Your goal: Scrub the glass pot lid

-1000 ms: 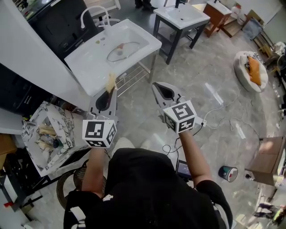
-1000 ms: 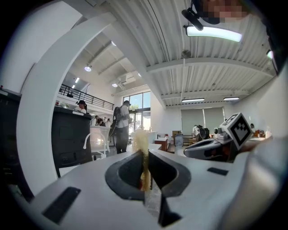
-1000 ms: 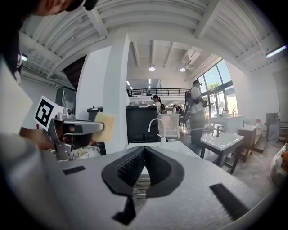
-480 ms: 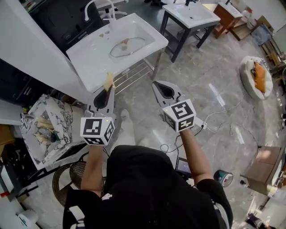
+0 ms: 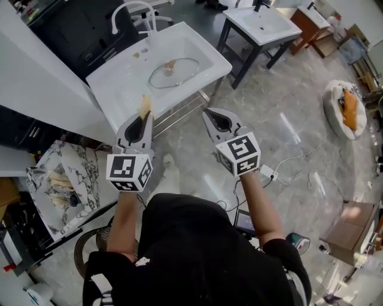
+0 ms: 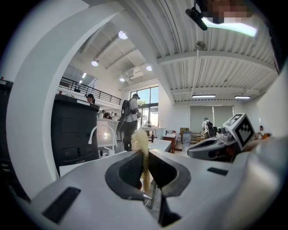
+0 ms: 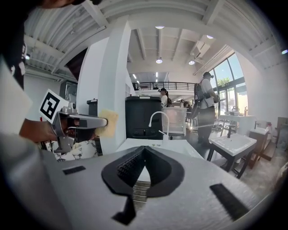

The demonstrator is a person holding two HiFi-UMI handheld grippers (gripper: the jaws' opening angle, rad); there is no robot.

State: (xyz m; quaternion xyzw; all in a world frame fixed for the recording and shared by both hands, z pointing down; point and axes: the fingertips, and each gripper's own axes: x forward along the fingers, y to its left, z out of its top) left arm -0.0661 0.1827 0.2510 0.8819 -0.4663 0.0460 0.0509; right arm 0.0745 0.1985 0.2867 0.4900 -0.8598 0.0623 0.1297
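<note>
The glass pot lid (image 5: 174, 72) lies flat in the white sink basin (image 5: 122, 83), its knob up. My left gripper (image 5: 145, 115) hovers just short of the sink's front edge, shut on a thin yellow sponge (image 5: 145, 104) that sticks out past the tips. In the left gripper view the sponge (image 6: 141, 140) stands upright between the closed jaws of that gripper (image 6: 145, 156). My right gripper (image 5: 207, 112) is beside it over the floor, shut and holding nothing. In the right gripper view, the right gripper (image 7: 144, 149) points at the sink (image 7: 155, 146), with the left gripper (image 7: 85, 121) at the left.
A curved white faucet (image 5: 122, 13) rises at the sink's back, before a black cabinet (image 5: 78, 33). A second sink stand (image 5: 263, 21) is at the upper right. A marbled box (image 5: 60, 179) sits at the left, cables (image 5: 287, 164) and a pet bed (image 5: 342, 103) on the floor. People (image 6: 130, 117) stand far off.
I have stepped toward the sink with both grippers, so the basin and lid now lie closer ahead of the jaw tips. Both jaws stand as before.
</note>
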